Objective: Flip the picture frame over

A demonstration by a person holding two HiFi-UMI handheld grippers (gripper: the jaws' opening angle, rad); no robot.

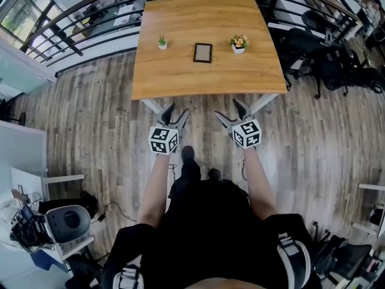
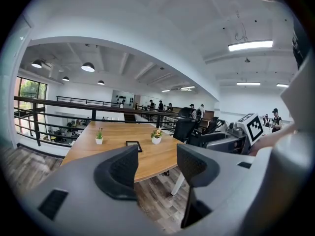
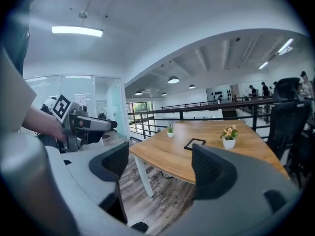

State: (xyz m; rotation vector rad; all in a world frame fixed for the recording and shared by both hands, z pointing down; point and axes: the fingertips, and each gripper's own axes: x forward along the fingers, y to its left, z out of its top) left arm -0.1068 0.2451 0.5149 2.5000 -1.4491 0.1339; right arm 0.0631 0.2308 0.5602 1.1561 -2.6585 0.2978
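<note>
Picture frame [image 1: 203, 52]: seen lying flat near the middle of the worktop, in the upper centre of the head view; it is dark-rimmed and nothing touches it.
Worktop [image 1: 180, 23]: a wooden top on white legs, filling the upper middle of the head view; its near edge is seen just above both tongs.
Left tongs [image 1: 177, 114]: held at the centre-left of the head view, short of the worktop's near edge and well apart from the frame. The jaws are spread and nothing is gripped; only floor and the worktop's edge are seen through the gap in the left gripper view.
Right tongs [image 1: 230, 114]: held at the centre-right, level with the left pair and equally far from the frame. The jaws are likewise released, with nothing between them.
Green plant [image 1: 162, 42]: a small one in a white pot, set upright to the left of the frame, apart from it.
Flower pot [image 1: 239, 44]: white, with orange and yellow blooms, set upright to the right of the frame, apart from it.
Floor [image 1: 90, 113]: grey-brown planks, seen around the worktop.
Railing [image 1: 72, 32]: dark bars, curved along the upper left beyond the worktop.
Office chairs [image 1: 337, 65]: black, grouped at the upper right.
</note>
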